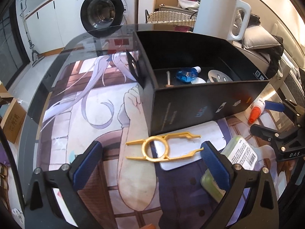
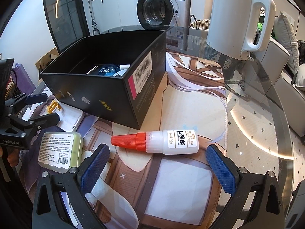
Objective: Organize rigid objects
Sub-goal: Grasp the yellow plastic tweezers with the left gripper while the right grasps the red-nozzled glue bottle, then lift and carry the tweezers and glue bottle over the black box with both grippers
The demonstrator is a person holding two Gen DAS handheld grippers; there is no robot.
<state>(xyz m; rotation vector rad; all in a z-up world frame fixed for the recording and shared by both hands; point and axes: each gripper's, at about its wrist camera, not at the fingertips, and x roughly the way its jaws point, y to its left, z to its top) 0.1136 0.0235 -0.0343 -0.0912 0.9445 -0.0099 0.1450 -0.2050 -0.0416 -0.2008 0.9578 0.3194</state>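
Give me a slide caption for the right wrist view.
Open right gripper poised over a glue bottle beside the black box.

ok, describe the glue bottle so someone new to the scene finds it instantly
Start at the black box on the glass table. Just in front of its near corner, the adhesive bottle lies on its side, between the open right gripper fingers. It's the only white bottle with an orange-red cone cap; the green tin beside it is flat.

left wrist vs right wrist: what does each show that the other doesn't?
Left wrist only: gold tweezers whole, between the open left gripper fingers; silver disc inside the box.
Right wrist only: glue bottle full label, ahead of the open right gripper; box's barcode sticker.
Both: black box, green tin, white kettle, washing machine.
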